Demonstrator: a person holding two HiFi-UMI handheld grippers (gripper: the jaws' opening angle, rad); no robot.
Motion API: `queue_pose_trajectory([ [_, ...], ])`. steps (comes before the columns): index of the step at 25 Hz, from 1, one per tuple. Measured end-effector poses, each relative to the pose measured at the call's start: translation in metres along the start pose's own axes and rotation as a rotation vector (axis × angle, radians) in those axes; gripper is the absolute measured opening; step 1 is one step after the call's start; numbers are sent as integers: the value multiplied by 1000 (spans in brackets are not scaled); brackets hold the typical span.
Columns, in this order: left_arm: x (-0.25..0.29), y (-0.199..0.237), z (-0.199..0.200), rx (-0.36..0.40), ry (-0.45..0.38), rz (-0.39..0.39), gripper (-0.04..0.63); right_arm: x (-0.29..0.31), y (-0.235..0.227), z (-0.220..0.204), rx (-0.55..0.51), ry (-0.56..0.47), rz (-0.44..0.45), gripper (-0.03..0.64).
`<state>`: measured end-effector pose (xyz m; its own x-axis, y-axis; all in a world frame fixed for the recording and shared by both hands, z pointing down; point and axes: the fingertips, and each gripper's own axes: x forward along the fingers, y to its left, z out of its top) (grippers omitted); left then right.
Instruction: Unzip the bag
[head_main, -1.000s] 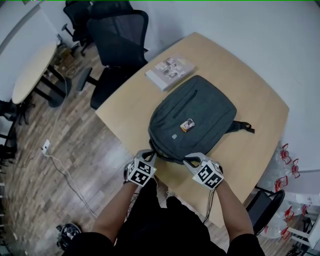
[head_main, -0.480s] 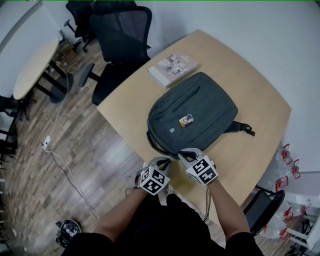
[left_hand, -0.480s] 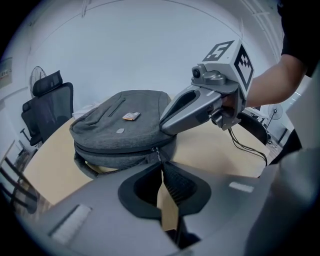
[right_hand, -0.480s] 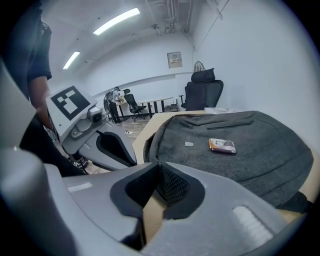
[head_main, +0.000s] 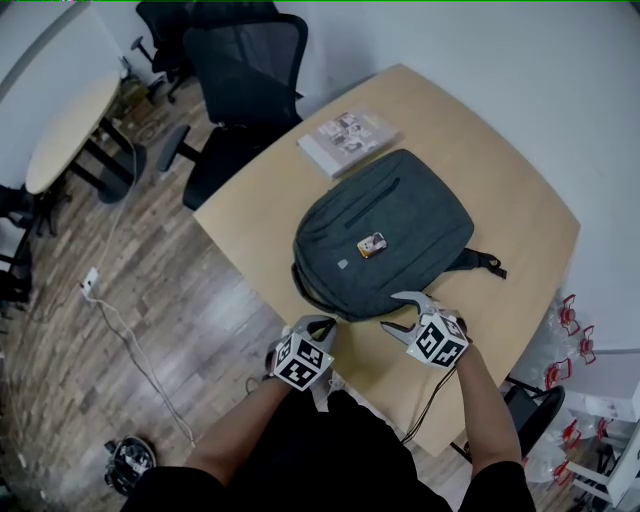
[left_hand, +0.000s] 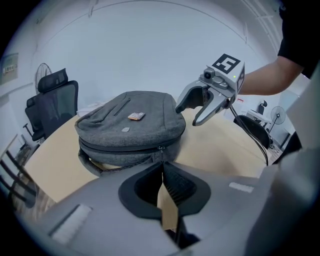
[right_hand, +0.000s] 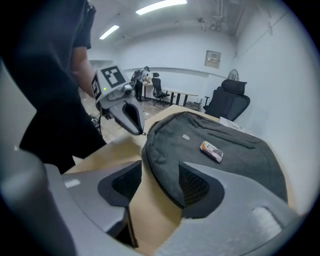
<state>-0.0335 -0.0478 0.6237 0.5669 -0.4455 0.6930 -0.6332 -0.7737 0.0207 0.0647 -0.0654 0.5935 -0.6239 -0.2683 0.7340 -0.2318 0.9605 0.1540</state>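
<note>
The grey backpack (head_main: 385, 240) lies flat by the table's (head_main: 500, 180) near edge: the left gripper (head_main: 322, 325), pinching its zipper pull (left_hand: 161, 150), should draw steadily along the track while the right gripper (head_main: 398, 312), jaws just opened wide and empty, steadies the fabric there.

Your left gripper (head_main: 323, 324): jaws closed, pads pinch zipper pull (left_hand: 161, 150) at tips. Points forward and down, marker cube (head_main: 303, 360) faces up toward your head.

Your right gripper (head_main: 392, 313): jaws have just been opening, now spread wide, pads press on nothing. Tilted forward and down, one finger above other in head view.

Grippers side by side in front of your body, near each other, not touching.

Your left forearm (head_main: 235, 440) and right forearm (head_main: 487, 410): bare, reach forward from dark short sleeves.
</note>
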Motion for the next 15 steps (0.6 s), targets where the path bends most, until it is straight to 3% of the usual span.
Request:
queue_pose_trajectory([
  [4, 0, 2, -1, 6, 3, -6, 26, -12, -21, -35, -169, 154, -34, 275],
  [9, 0, 4, 1, 11, 2, -17, 26, -6, -55, -74, -336, 337, -83, 265],
  [10, 0, 4, 1, 12, 2, -17, 26, -6, -60, -79, -333, 359, -89, 212],
  [15, 1, 7, 2, 15, 5, 7, 26, -2, -59, -83, -134, 373, -131, 145],
])
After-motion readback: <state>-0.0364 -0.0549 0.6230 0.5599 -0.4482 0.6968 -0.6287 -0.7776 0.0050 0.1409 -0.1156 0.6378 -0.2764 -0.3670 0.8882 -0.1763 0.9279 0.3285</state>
